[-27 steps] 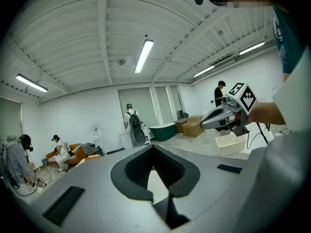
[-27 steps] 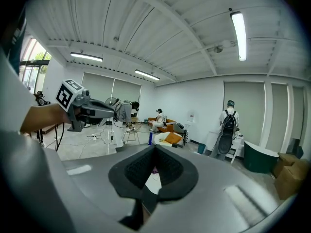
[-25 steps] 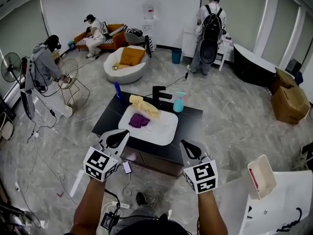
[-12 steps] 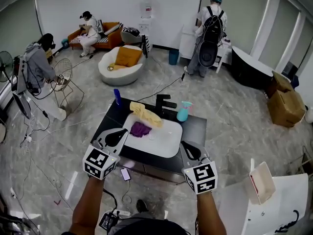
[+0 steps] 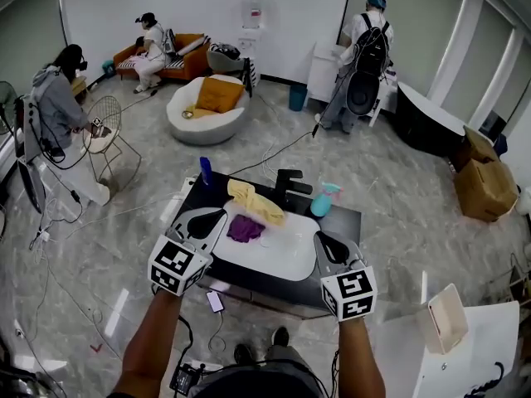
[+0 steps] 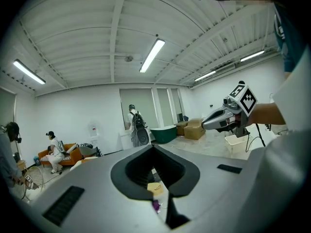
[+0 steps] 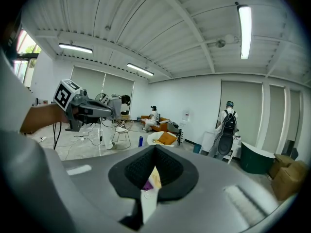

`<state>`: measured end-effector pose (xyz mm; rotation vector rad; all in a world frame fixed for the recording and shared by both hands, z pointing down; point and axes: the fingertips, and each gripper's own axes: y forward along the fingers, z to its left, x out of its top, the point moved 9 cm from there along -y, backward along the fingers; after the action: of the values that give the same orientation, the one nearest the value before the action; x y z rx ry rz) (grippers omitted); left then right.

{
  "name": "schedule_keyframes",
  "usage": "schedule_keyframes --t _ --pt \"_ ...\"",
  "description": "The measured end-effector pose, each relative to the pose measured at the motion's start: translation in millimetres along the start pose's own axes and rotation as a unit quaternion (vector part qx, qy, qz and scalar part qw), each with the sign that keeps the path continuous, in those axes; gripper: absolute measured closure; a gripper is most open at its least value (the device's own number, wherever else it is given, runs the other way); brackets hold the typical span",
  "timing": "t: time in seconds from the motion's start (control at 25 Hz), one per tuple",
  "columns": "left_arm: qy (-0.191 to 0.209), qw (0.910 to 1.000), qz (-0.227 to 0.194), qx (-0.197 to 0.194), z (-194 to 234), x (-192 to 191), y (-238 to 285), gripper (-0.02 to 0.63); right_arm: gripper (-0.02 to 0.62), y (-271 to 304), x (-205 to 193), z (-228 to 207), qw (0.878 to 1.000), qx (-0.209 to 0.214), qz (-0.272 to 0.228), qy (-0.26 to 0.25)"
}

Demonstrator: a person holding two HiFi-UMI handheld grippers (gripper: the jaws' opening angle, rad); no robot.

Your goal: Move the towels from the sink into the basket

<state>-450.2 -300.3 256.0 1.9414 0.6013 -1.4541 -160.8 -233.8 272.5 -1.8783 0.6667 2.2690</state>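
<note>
A white sink (image 5: 290,255) sits in a black counter ahead of me. A yellow towel (image 5: 254,201) lies over its back left rim, and a purple towel (image 5: 246,228) lies inside it at the left. My left gripper (image 5: 221,215) is shut and empty, its tip at the sink's left front corner near the purple towel. My right gripper (image 5: 319,236) is also shut and empty, over the sink's right front rim. Between the left gripper's (image 6: 154,147) shut jaws the yellow towel (image 6: 155,188) shows. The right gripper (image 7: 155,148) also looks at the yellow towel (image 7: 155,177).
A black faucet (image 5: 290,182), a teal spray bottle (image 5: 323,199) and a blue bottle (image 5: 205,171) stand on the counter behind the sink. A white bin (image 5: 444,320) sits on a white table at the lower right. Cables lie on the floor. Several people work farther back.
Both grippers have moved forward, side by side, up to the sink's front edge. The sink and towels now lie closer below me. Both pairs of jaws stayed shut.
</note>
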Motion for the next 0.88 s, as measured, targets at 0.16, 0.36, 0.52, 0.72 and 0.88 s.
schedule_keyframes --t 0.16,0.36,0.52,0.72,0.88 --pt "0.002 1.0000 0.008 0.004 20.1 -4.1 16.4 0.601 0.586 29.3 -1.2 -10.1 1.000 0.004 0.001 0.003" --pt "-0.002 0.9996 0.024 0.017 45.1 -12.7 43.8 0.601 0.586 70.1 -9.4 -27.4 1.000 0.022 0.006 0.001" --pt "-0.007 0.9989 0.044 0.016 60.4 -23.3 76.2 0.601 0.586 102.9 -18.9 -45.3 0.999 0.036 0.014 0.006" --pt "-0.020 0.9972 0.072 0.012 80.7 -46.6 121.0 0.600 0.584 145.0 -34.5 -67.9 0.998 0.054 0.029 0.010" --pt "-0.023 0.9944 0.102 0.011 98.7 -74.8 159.4 0.600 0.584 181.1 -59.2 -84.6 0.997 0.065 0.045 0.018"
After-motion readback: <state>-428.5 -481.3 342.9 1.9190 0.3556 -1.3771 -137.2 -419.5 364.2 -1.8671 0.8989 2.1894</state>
